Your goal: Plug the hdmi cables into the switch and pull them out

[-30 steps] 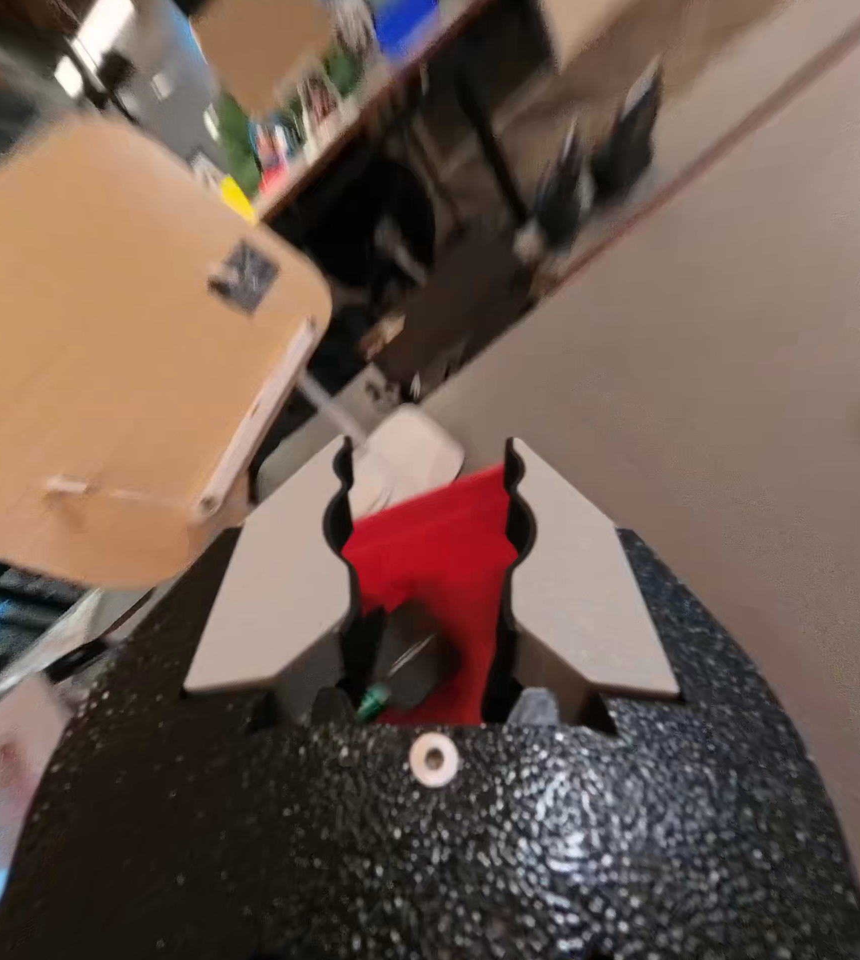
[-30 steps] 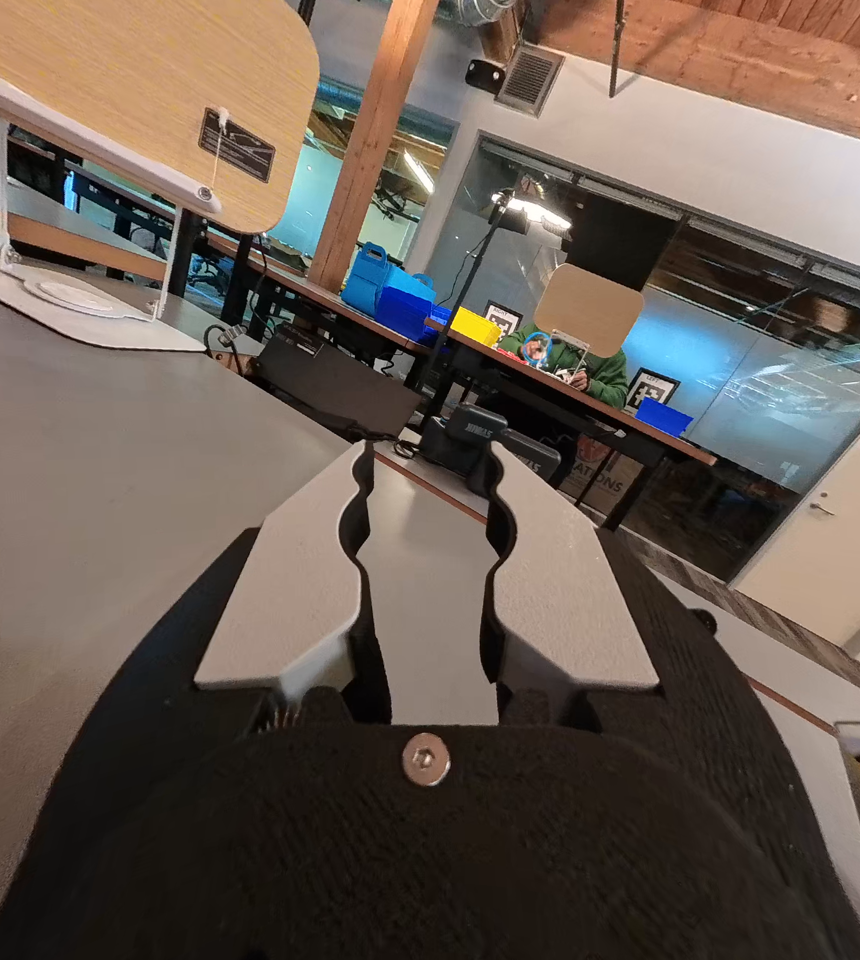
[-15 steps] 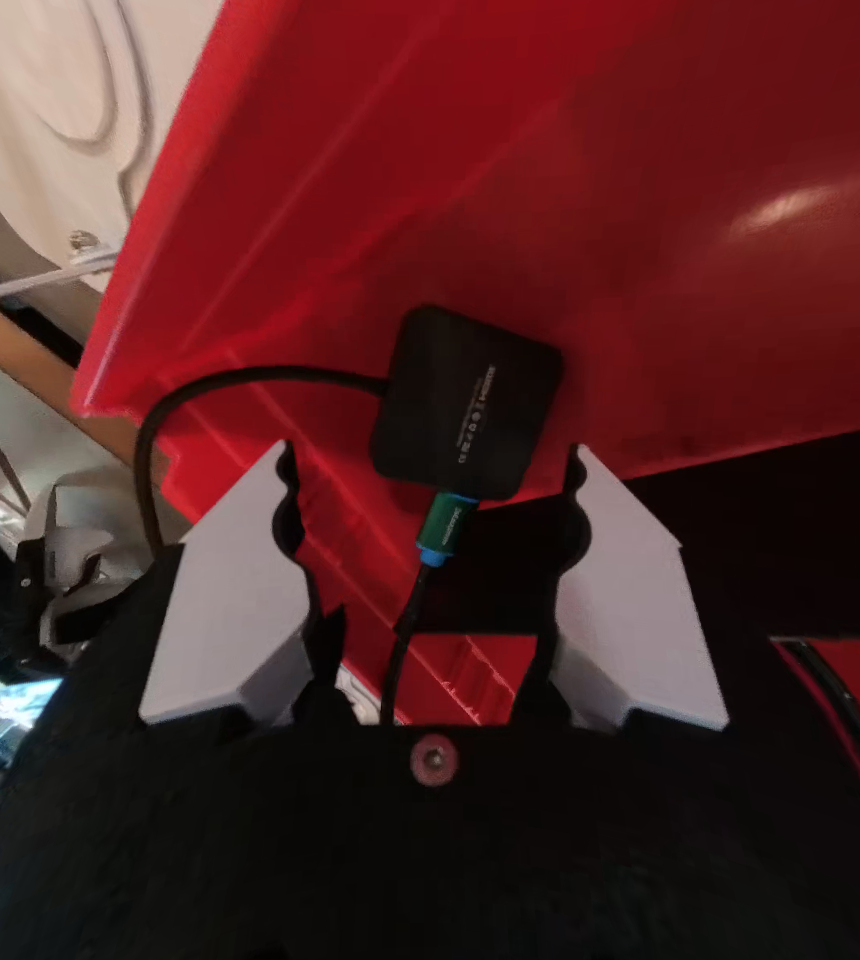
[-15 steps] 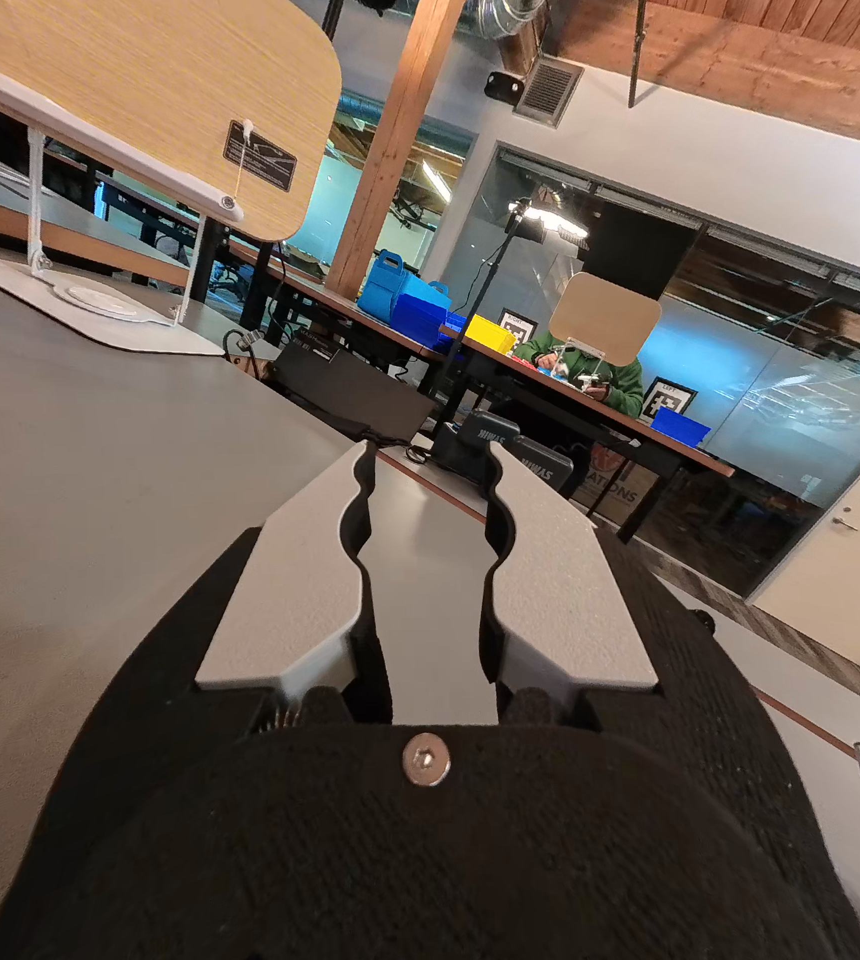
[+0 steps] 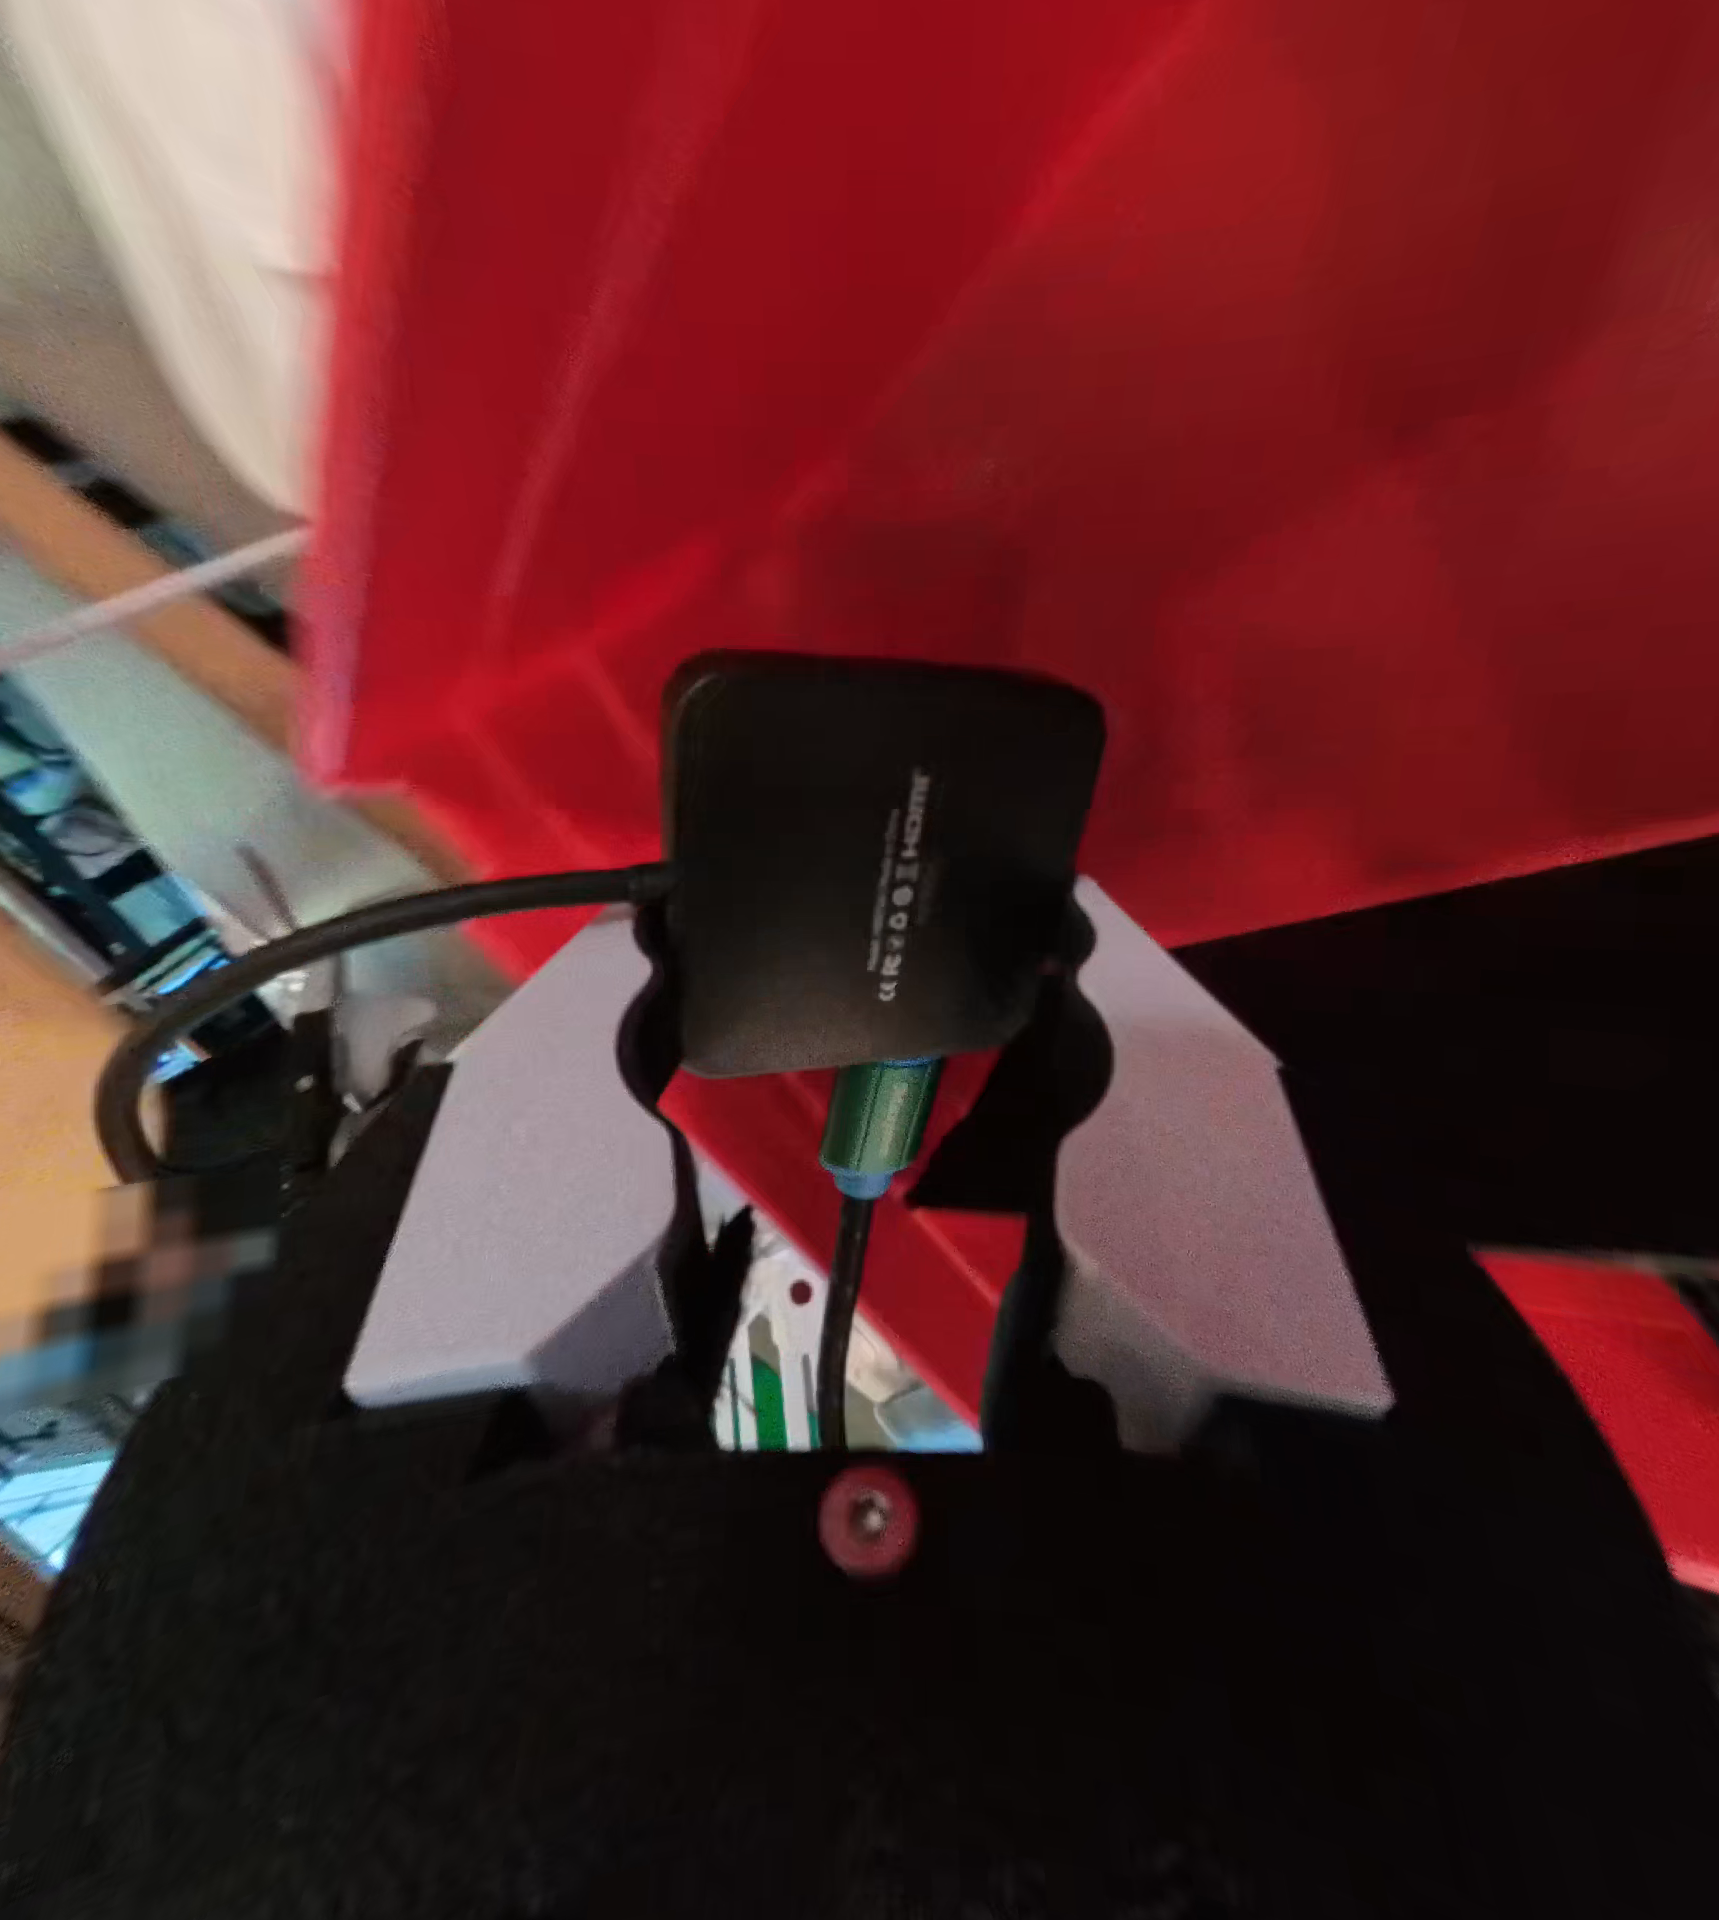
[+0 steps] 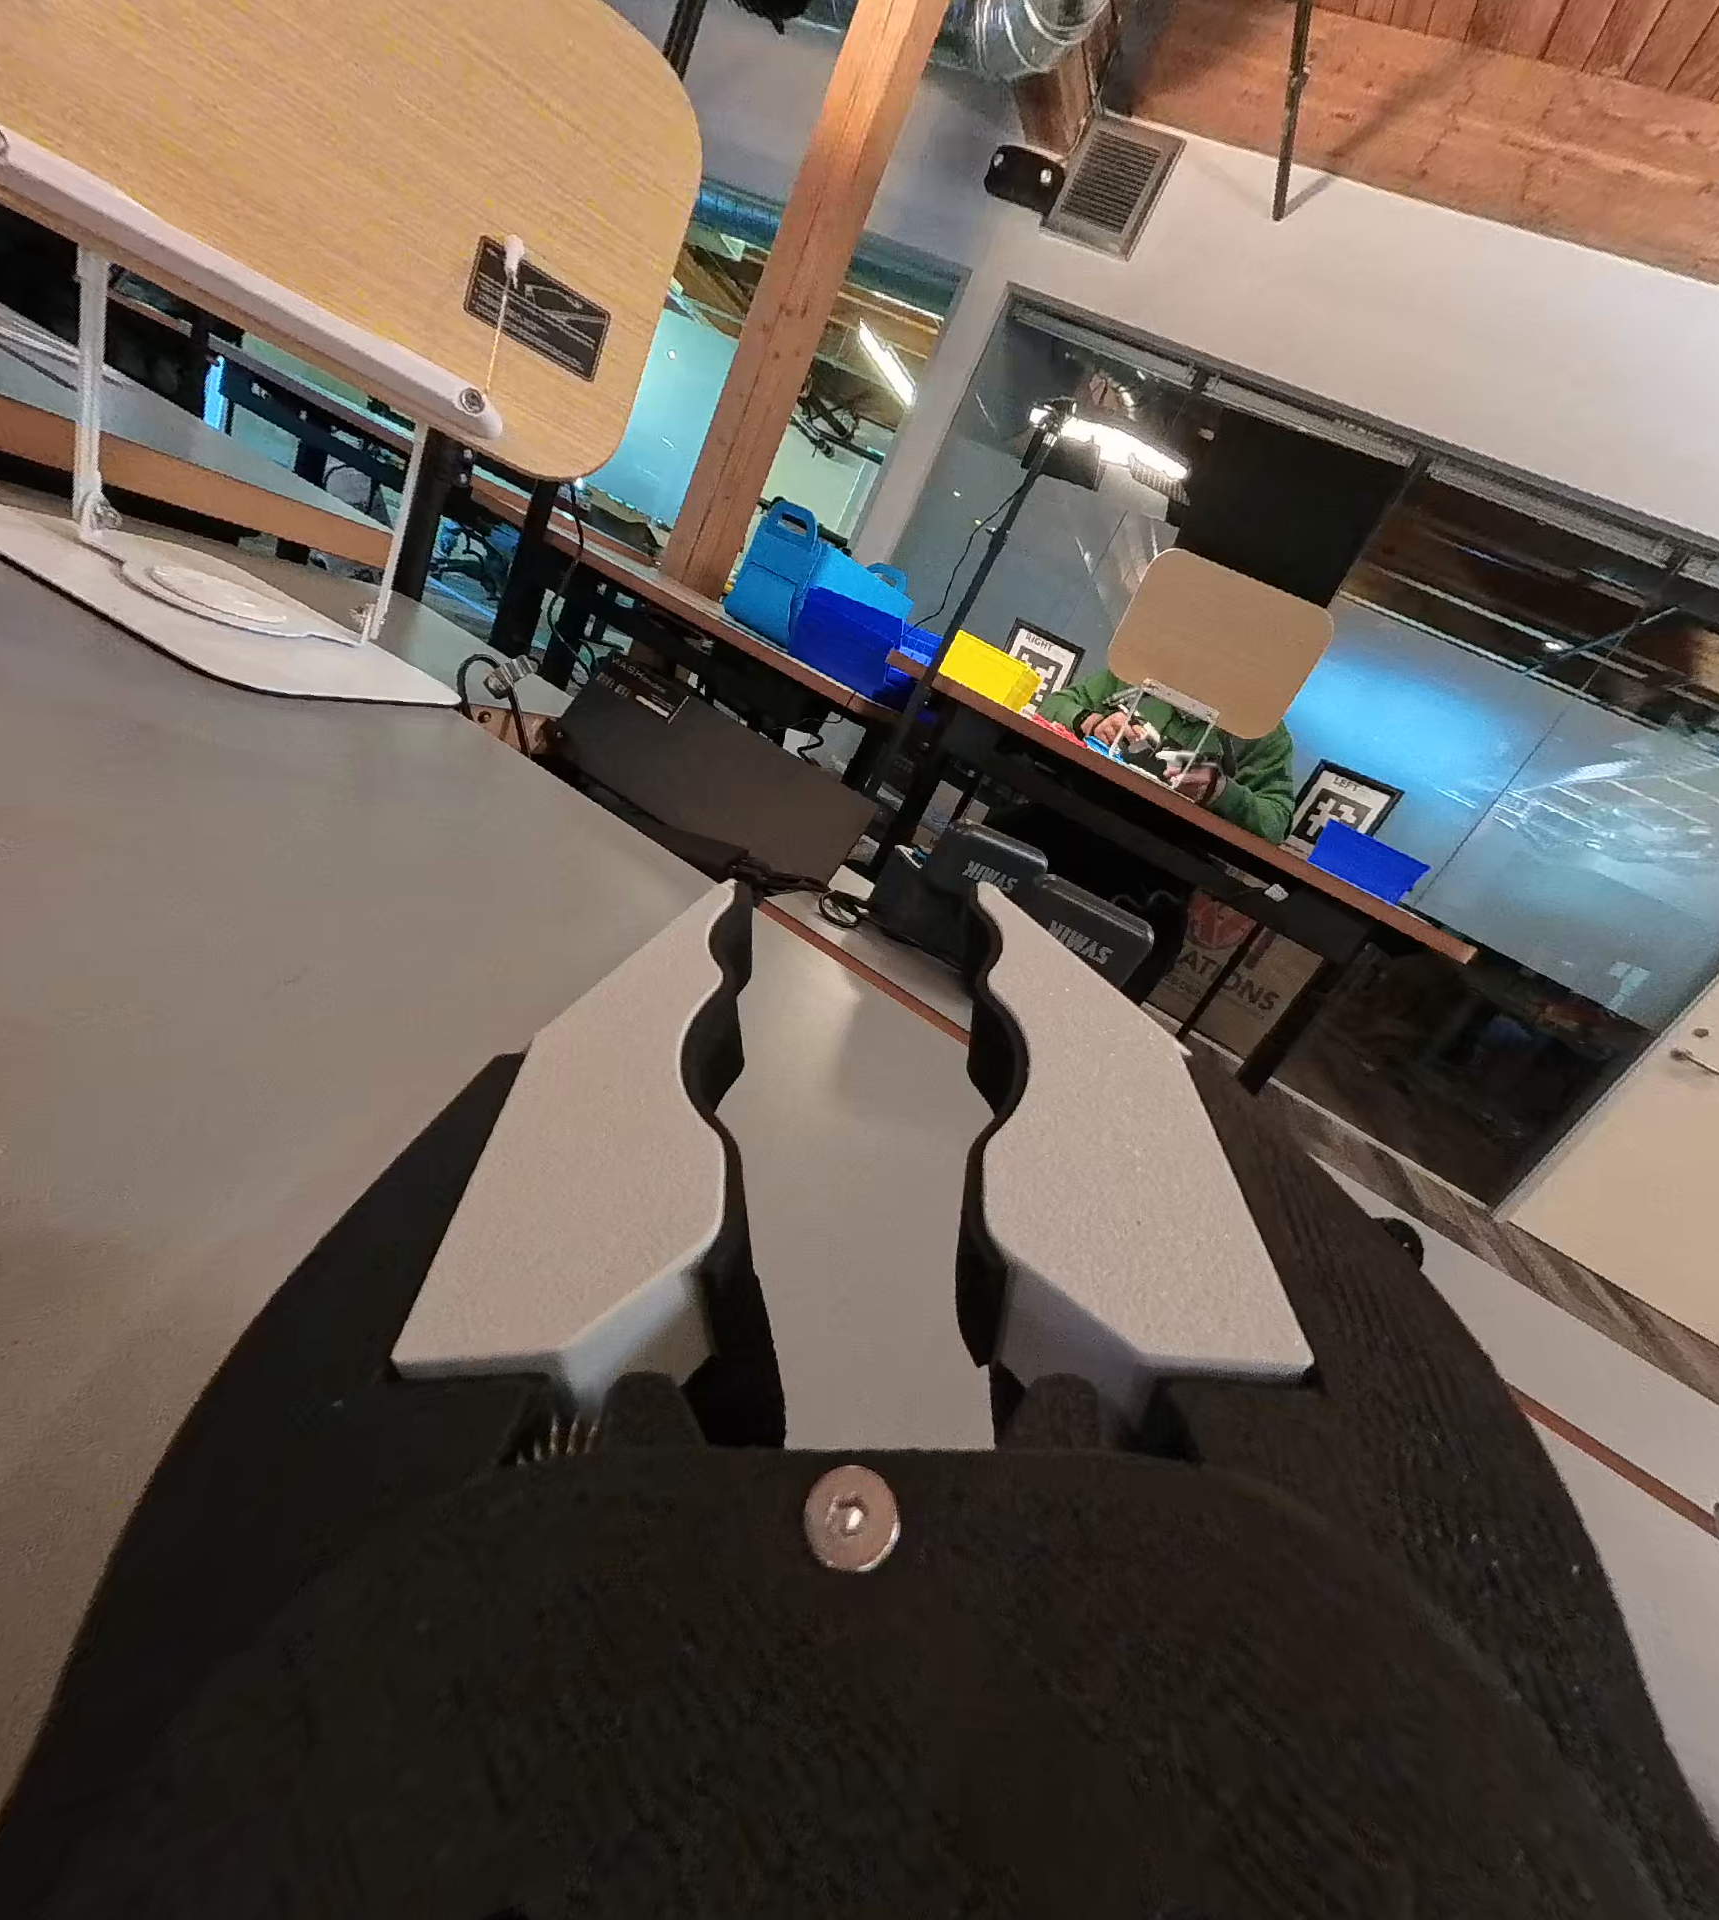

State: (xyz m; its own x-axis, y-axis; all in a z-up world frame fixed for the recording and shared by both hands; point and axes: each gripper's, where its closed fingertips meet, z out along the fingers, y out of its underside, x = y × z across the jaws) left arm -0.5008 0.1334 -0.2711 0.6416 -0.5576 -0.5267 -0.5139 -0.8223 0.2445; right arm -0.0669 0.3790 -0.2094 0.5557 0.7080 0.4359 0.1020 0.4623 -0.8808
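**Open workshop, grey table; left gripper at switch in red bin**

Workshop room: timber post, glass partition, benches behind. Grey table [image 6: 211,935] under the right gripper; a wood-panel stand [image 6: 315,208] sits at its far left corner. A far bench carries blue bins [image 6: 824,613] and a yellow bin [image 6: 985,670]; contents not discernible. A person in green [image 6: 1239,764] is seated there.

Left wrist view is motion-blurred. Red bin [image 5: 1146,416] fills most of it. The black switch [image 5: 876,862] lies against the bin's red surface, near its lower edge. One hdmi cable with a green plug [image 5: 876,1122] is seated in the switch's near edge, cord running back between the fingers. A second black cable [image 5: 367,925] leaves the switch's left side and loops off past the bin's edge.

Left gripper [image 5: 860,935]: jaws spread, tips flanking the switch's near corners; cannot tell whether they touch it.

Right gripper [image 6: 855,925]: jaws parted, nothing between them, low over the table, well apart from the bin.
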